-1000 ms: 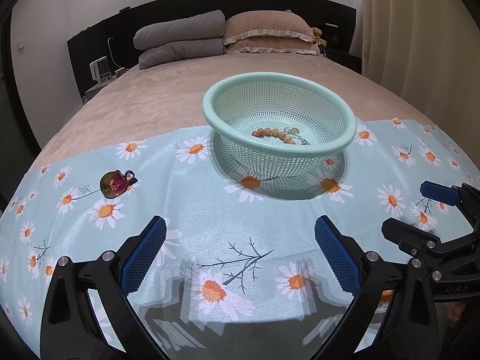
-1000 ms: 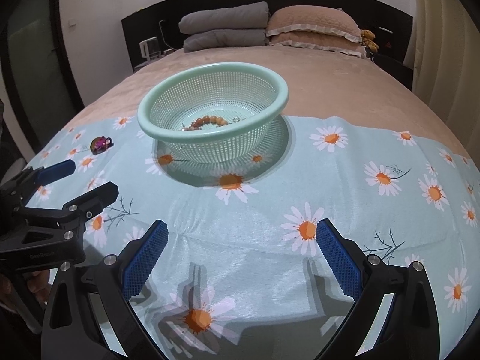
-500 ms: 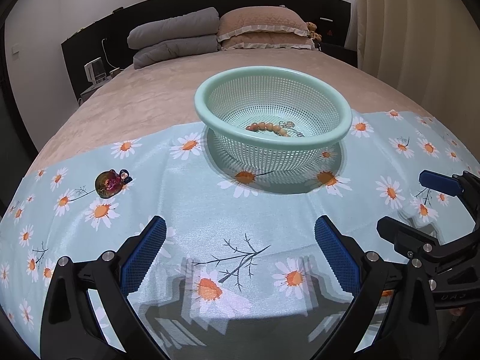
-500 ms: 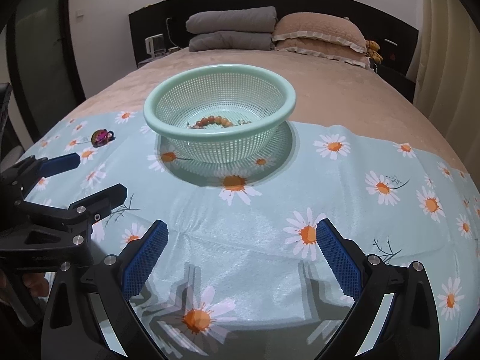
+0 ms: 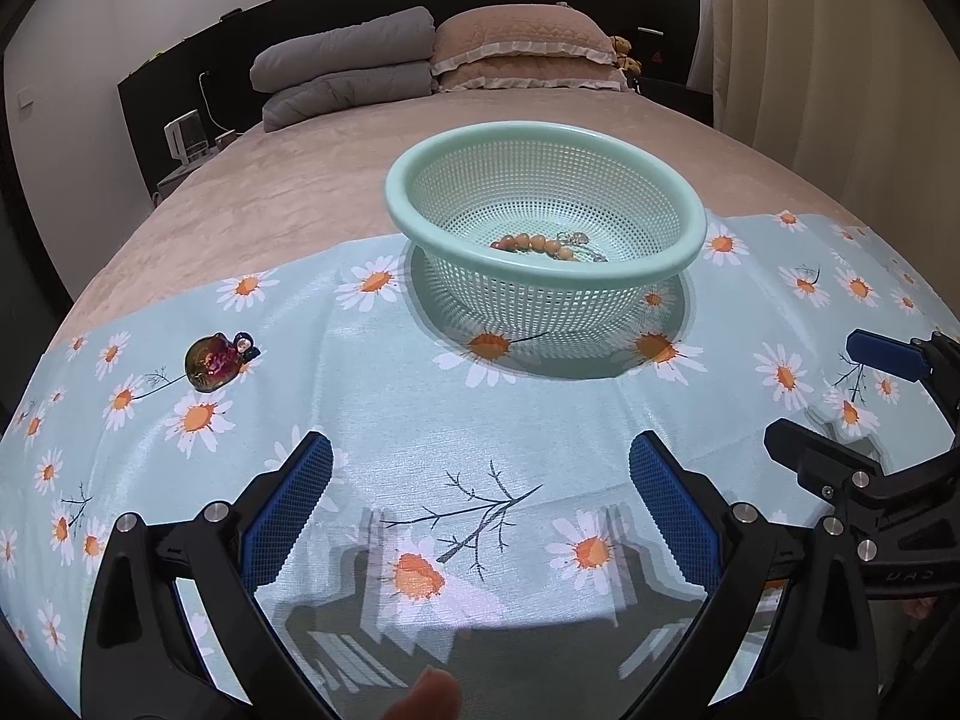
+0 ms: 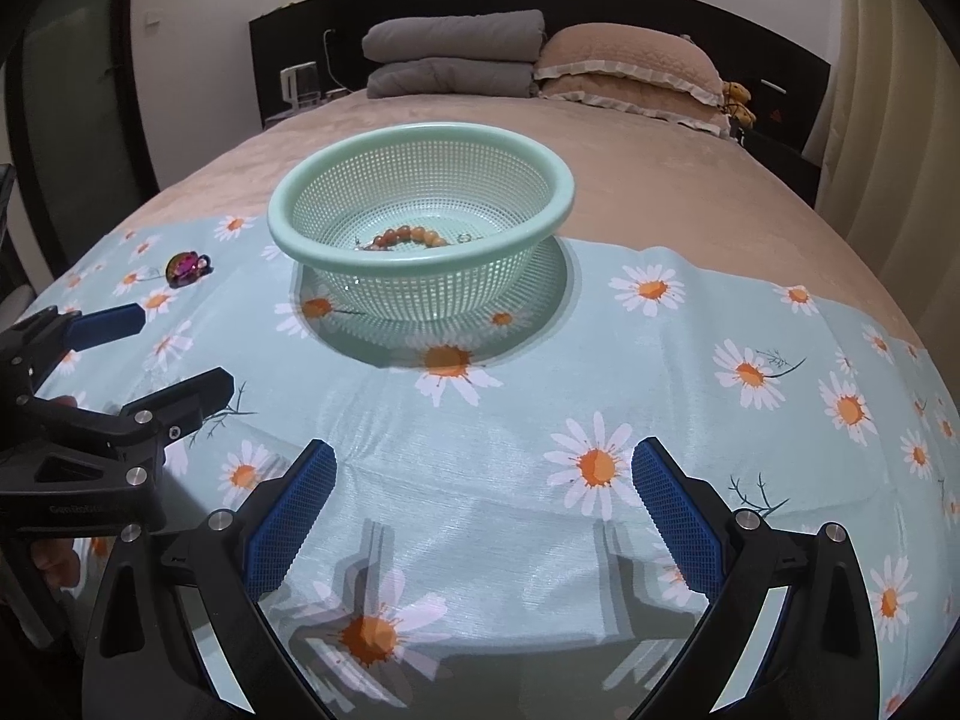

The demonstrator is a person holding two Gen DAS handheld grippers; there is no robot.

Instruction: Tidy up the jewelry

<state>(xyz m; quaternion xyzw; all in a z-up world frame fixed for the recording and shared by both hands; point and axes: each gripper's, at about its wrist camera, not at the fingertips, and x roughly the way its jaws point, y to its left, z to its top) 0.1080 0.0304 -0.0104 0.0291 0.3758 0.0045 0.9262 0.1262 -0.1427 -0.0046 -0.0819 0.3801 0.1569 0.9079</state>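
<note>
While both gape, left tool [image 5: 480,510] — right tool [image 6: 483,501] — hover level.

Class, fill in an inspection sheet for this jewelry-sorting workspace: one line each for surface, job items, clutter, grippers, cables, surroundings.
Surface: daisy-print cloth spread flat over a beige bed.
Job items: mint basket upright on the cloth, holding a bead bracelet and a small silvery piece; iridescent brooch lies loose on the cloth, left of the basket.
Clutter: nothing seen.
Grippers: left gripper open, empty; right gripper open, empty; both are short of the basket.
Cables: one cord by the headboard.
Surroundings: folded grey quilt, pillows, curtain, bedside device.
</note>
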